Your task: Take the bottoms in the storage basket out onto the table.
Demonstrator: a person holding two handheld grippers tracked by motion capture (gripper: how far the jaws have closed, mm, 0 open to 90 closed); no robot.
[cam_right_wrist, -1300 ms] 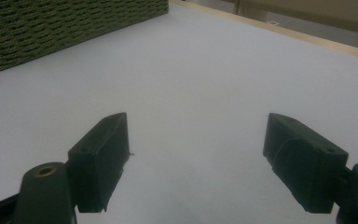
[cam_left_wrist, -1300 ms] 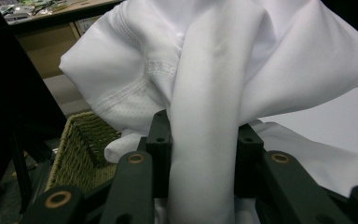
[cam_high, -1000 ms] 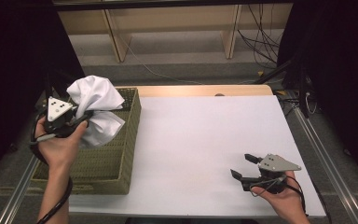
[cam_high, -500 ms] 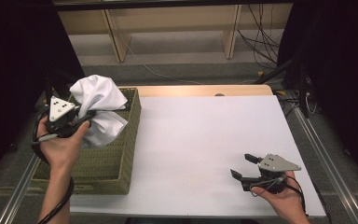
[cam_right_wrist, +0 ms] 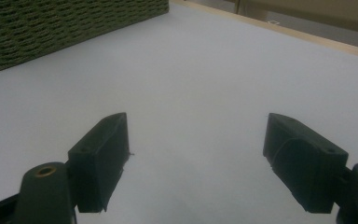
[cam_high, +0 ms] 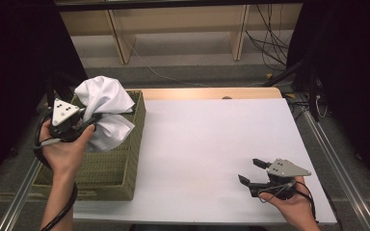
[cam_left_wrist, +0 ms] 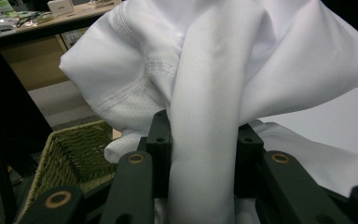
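While the white table (cam_high: 212, 144) lies bare across the middle and right, the sound course, as I judge it, is to carry the white garment (cam_high: 103, 113) rightward over the near wall of the woven basket (cam_high: 111, 168) and lower it onto that bare top, lifting high enough that the hanging folds do not drag on the rim; the garment hangs bunched above the basket's far end at the left, a thick fold (cam_left_wrist: 205, 140) clamped between the jaws of the left gripper (cam_high: 84, 120), which is clenched on it; the right gripper (cam_high: 250, 172) rests low at the near right with jaws spread and nothing between them, ready to take a corner; cables and wooden legs lie beyond the far edge, well apart from the work.
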